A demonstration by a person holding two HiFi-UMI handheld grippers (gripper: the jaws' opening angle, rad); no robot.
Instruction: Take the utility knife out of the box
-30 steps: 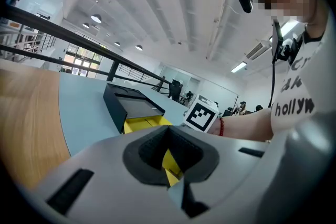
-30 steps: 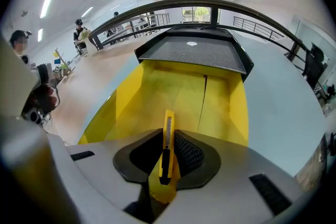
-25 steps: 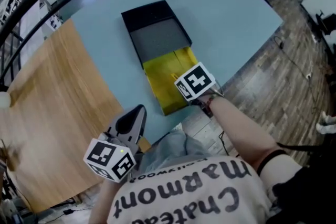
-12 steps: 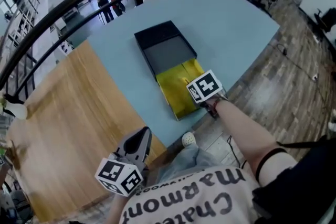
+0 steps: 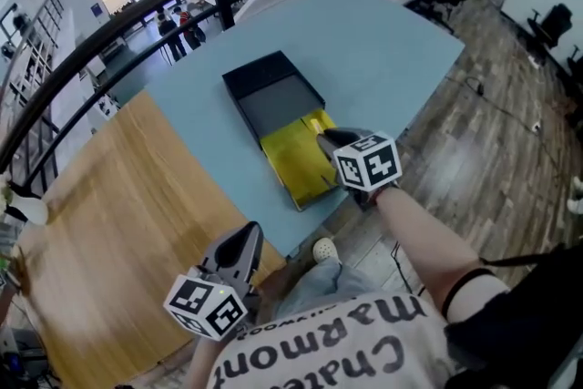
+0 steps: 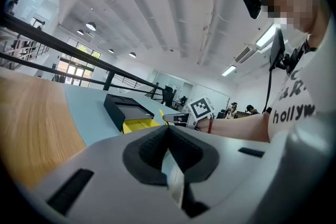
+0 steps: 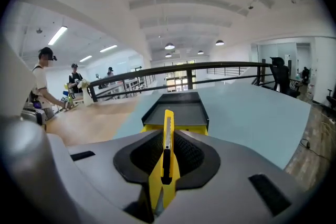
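Observation:
The box lies on the blue table: a black sleeve with a yellow inner tray pulled out toward me. My right gripper hovers over the tray's right edge, shut on a yellow utility knife. The knife stands on edge between the pads, its tip pointing at the box. My left gripper hangs near the front edge of the wooden table, jaws shut with nothing in them. From the left gripper view, the box is ahead and the right gripper's marker cube is beside it.
The blue table meets a wooden table on the left. A black railing curves behind both. Beyond the blue table's right edge is wood-plank floor with office chairs. People stand far off past the railing.
The right gripper has risen out of the yellow tray with the knife and tipped up toward level. The left gripper has shifted slightly along the wooden table's front.

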